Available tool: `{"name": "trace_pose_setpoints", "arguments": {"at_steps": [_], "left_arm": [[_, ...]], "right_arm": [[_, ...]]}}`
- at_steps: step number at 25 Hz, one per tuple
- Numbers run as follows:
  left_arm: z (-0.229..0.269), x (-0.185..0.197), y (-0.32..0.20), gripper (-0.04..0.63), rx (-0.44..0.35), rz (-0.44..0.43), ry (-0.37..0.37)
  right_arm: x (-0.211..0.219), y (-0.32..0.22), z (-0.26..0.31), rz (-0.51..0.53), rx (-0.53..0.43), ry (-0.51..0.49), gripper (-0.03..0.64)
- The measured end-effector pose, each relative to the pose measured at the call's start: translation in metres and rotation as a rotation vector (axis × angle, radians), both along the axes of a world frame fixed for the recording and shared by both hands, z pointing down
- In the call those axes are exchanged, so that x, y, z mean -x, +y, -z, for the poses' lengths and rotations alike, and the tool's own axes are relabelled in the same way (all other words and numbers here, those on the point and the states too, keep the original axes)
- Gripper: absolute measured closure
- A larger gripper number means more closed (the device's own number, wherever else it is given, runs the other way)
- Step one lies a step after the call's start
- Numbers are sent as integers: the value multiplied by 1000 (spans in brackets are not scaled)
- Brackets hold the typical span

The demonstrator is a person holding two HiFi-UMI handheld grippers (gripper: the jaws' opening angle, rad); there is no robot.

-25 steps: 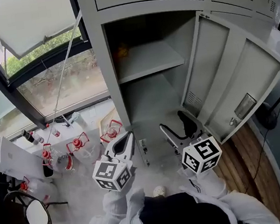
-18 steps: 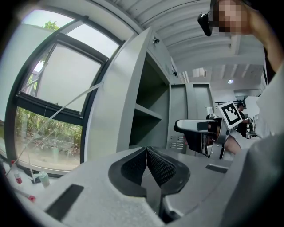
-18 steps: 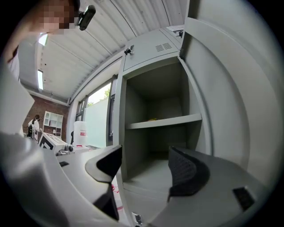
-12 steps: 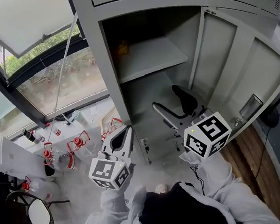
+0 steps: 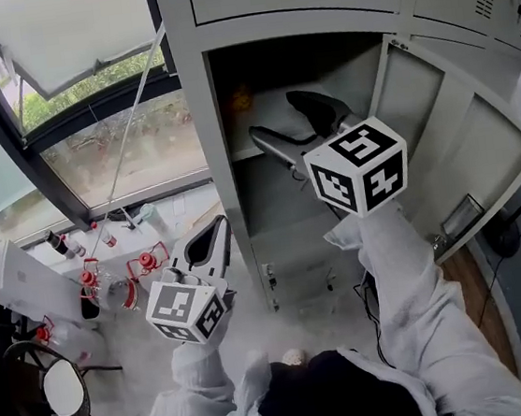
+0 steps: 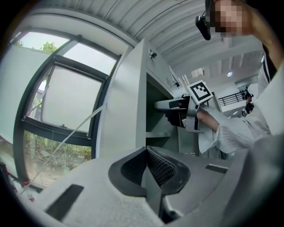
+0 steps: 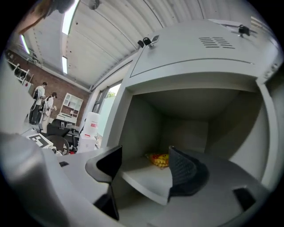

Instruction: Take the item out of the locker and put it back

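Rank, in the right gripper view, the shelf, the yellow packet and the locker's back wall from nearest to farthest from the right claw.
1. The shelf: its front edge lies just ahead of the open right claw, low in the view.
2. The yellow packet: lying toward the back of that shelf, left of centre.
3. The back wall: behind the packet, deepest inside the locker.

my left gripper (image 5: 216, 228) and right gripper (image 5: 273, 116) are pale grey with black ribbed pads (image 7: 186, 170); each carries a black-and-white marker cube (image 5: 357, 167). my sleeves (image 5: 405, 269) are white.
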State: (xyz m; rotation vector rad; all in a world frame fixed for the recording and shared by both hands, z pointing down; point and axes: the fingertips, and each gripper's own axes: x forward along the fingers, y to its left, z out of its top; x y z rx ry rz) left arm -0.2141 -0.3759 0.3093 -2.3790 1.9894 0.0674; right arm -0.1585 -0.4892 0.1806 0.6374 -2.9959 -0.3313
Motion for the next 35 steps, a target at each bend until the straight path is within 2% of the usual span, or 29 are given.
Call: {"name": "trace_pose_setpoints", "arguments": {"at_steps": [7, 13, 22, 26, 30, 35], "left_arm": [[24, 20, 5, 588, -54, 72, -30], [21, 41, 10, 588, -60, 130, -20], [23, 64, 0, 588, -73, 173, -18], [24, 69, -6, 588, -79, 180, -16], [25, 71, -9, 588, -80, 182, -23], [19, 72, -9, 588, -67, 186, -25]], "right_arm": [[49, -44, 3, 65, -89, 225, 307], [87, -74, -20, 148, -118, 407, 261], [120, -126, -34, 146, -29, 416, 206], [130, -135, -45, 171, -20, 493, 202], [134, -142, -59, 167, -78, 617, 201], [138, -144, -67, 211, -43, 623, 208]]}}
